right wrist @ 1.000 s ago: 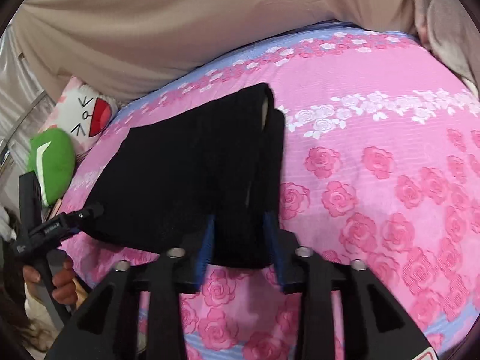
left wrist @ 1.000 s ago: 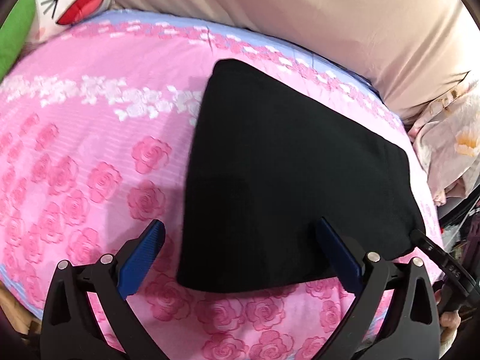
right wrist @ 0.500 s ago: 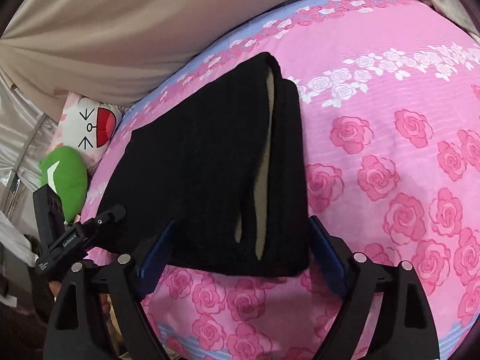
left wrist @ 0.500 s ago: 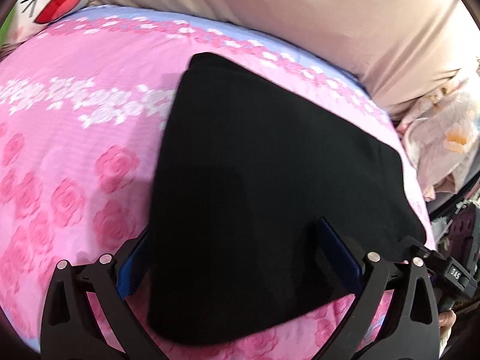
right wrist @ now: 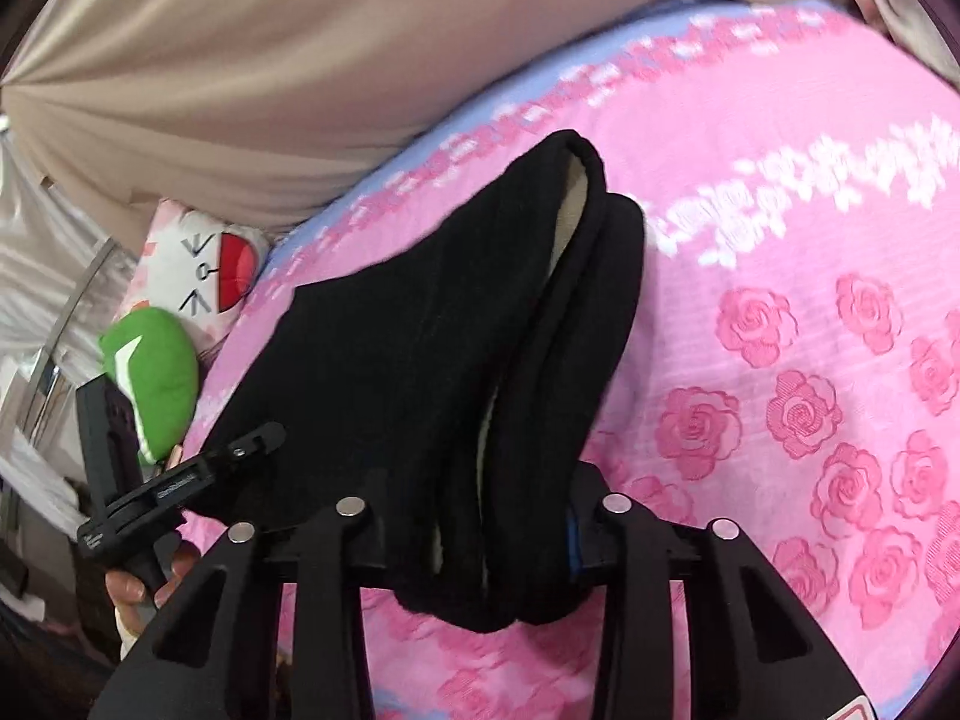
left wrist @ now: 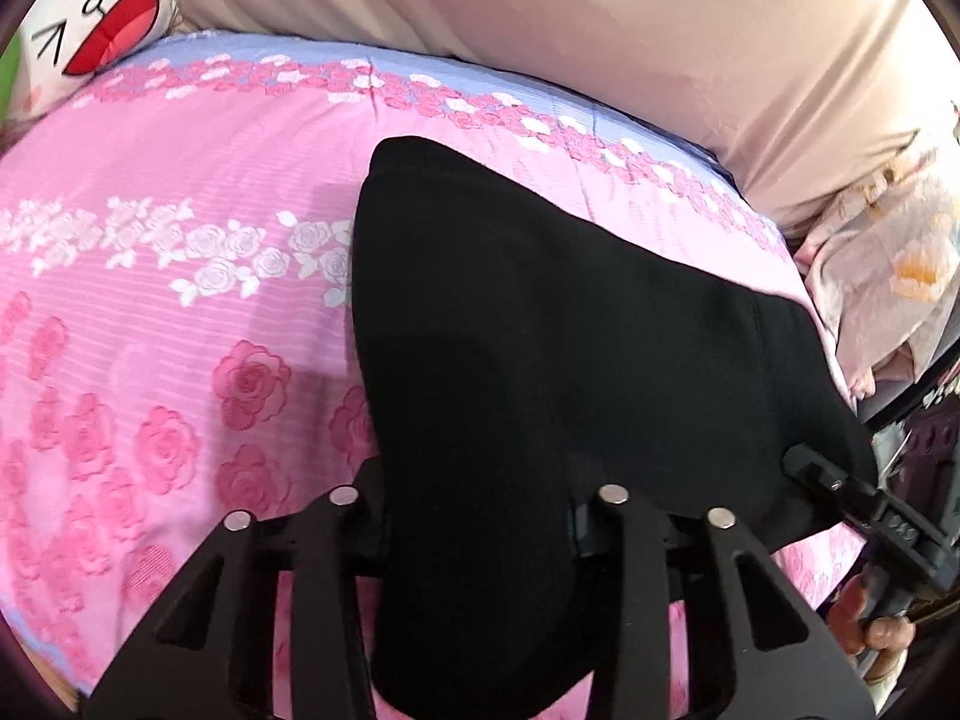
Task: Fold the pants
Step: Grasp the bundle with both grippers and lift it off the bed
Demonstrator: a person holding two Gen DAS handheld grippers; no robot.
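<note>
The black pants (left wrist: 540,330) lie folded on the pink rose bedspread (left wrist: 150,276). My left gripper (left wrist: 477,516) is shut on their near left corner; the cloth hides the fingertips. My right gripper (right wrist: 474,531) is shut on the near right end of the pants (right wrist: 420,372), where several stacked layers with a pale lining show. Both near corners are raised off the bed. Each gripper also shows in the other's view, the right gripper (left wrist: 840,492) at the right edge and the left gripper (right wrist: 180,480) at the left edge.
A beige curtain (left wrist: 540,18) hangs behind the bed. A white cartoon-face pillow (right wrist: 204,270) and a green cushion (right wrist: 156,372) lie at the bed's left end. Floral bedding (left wrist: 888,276) is piled at the right end.
Both grippers have moved in over the pants' near edge and closed from wide open onto the cloth. The near edge has lifted off the bedspread.
</note>
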